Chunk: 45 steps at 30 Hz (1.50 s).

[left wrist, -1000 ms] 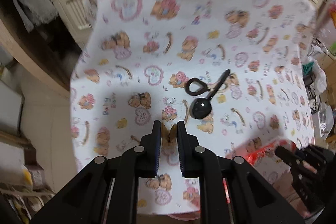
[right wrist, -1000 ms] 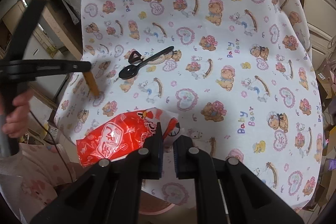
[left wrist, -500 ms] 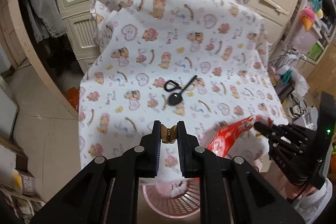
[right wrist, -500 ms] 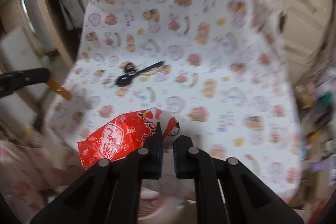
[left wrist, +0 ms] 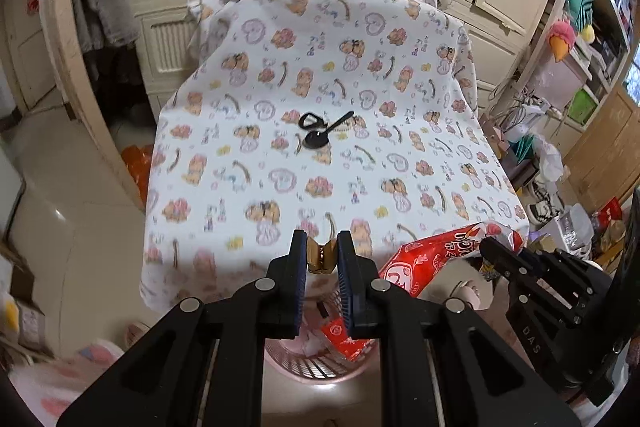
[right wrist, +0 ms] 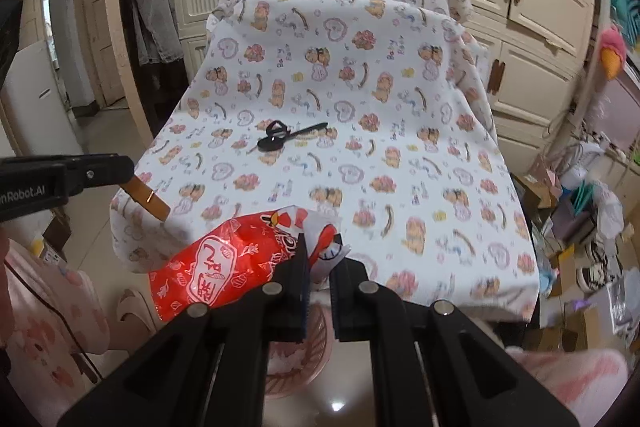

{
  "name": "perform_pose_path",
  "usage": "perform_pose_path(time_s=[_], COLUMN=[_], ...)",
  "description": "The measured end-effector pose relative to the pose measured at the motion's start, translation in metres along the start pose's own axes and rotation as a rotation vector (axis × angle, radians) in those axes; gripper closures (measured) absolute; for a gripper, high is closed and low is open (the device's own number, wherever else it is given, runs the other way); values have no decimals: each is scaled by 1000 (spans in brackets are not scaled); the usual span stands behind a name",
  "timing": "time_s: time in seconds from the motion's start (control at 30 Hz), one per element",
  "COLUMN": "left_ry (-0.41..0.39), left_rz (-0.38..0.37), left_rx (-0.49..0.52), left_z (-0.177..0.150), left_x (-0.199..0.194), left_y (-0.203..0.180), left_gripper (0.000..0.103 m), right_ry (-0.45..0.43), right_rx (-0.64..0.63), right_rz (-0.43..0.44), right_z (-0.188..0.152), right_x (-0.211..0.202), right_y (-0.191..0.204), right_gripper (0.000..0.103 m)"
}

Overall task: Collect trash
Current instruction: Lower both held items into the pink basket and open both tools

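Note:
My left gripper (left wrist: 322, 247) is shut on a small brown-and-gold wrapper piece (left wrist: 321, 258), held just past the near edge of the table over a pink slatted basket (left wrist: 320, 367). My right gripper (right wrist: 319, 255) is shut on the white corner of a red snack bag (right wrist: 224, 263), which hangs out to the left above the same basket (right wrist: 296, 371). In the left wrist view the bag (left wrist: 424, 259) and the right gripper (left wrist: 492, 247) sit to the right. The right wrist view shows the left gripper (right wrist: 100, 167) at far left with the brown piece (right wrist: 148, 199).
A black spoon (left wrist: 320, 137) and a black ring lie mid-table on the bear-print cloth (left wrist: 320, 67). Red and white scraps lie in the basket. Cream cabinets stand behind, boxes and bags crowd the floor at right (right wrist: 580, 227), and a slipper (right wrist: 132, 307) lies near the basket.
Both grippers have drawn back from the tabletop past its near edge, still holding their items. The table looks farther away and the pink basket has come into view beneath them.

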<state>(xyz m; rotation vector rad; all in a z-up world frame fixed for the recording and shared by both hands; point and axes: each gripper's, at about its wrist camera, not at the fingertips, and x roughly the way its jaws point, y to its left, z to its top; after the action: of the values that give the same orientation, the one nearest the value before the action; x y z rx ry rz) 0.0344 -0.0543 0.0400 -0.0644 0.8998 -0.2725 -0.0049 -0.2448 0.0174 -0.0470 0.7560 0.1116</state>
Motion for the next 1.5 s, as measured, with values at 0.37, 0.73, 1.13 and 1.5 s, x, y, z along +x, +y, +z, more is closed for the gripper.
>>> perform_pose_path(time_s=[0.37, 0.73, 1.13, 1.5], left_ry=[121, 250, 411, 391], left_rz=[17, 27, 89, 4], left_rx=[-75, -215, -264, -312], left_z=[-57, -82, -112, -121], left_x=[42, 96, 153, 165], left_y=[19, 56, 72, 76], left_gripper=[89, 89, 89, 89], right_ry=[98, 255, 349, 497], right_rx=[-32, -78, -58, 11], right_rz=[-41, -143, -191, -203], right_z=[-30, -71, -107, -140], right_x=[28, 90, 146, 188], right_y=[17, 25, 26, 11], right_gripper=[95, 95, 95, 91])
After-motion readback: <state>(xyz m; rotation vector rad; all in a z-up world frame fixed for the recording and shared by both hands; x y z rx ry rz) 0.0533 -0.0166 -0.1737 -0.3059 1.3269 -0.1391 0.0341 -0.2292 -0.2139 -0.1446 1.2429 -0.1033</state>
